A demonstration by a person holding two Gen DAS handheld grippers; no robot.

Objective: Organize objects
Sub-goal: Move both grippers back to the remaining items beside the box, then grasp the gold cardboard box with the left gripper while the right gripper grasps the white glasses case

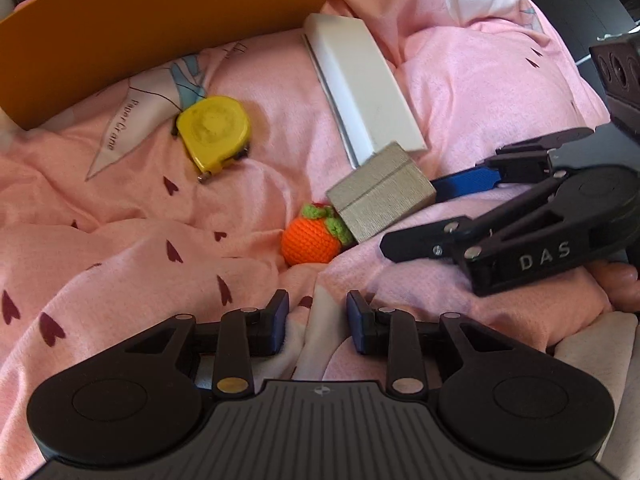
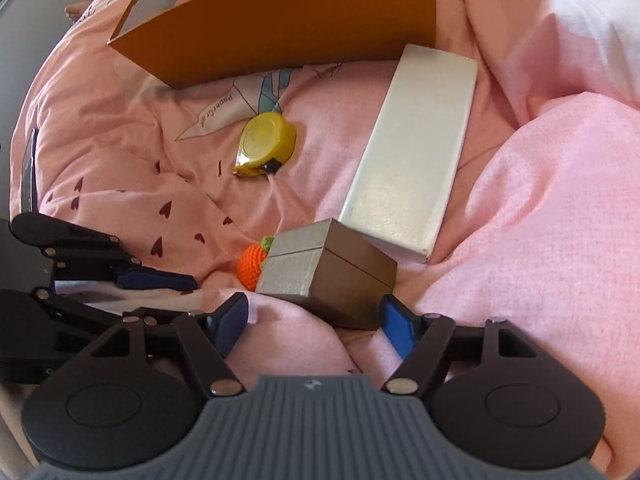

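Bedding of rumpled pink quilt (image 2: 540, 208) carries everything: a small grey-taupe cardboard box (image 2: 328, 272) sits just beyond the right gripper (image 2: 316, 320), whose blue-padded jaws gape wide and grip nothing. Touching the box's left side is an orange crocheted ball (image 1: 310, 240) (green leaves on top). The left gripper (image 1: 316, 326) hovers near, partly spread and unladen. Farther off lie a yellow tape measure (image 1: 214, 134), a long white box (image 2: 416, 152) and an orange cardboard tray (image 2: 288, 20).

Surface: pink quilt (image 1: 120, 208) — rumpled, heart-printed.
On it: orange box (image 2: 288, 20), yellow tape measure (image 1: 214, 132), long white box (image 2: 416, 148), grey box (image 2: 320, 268) touching it — crocheted orange (image 1: 310, 242) just beside.
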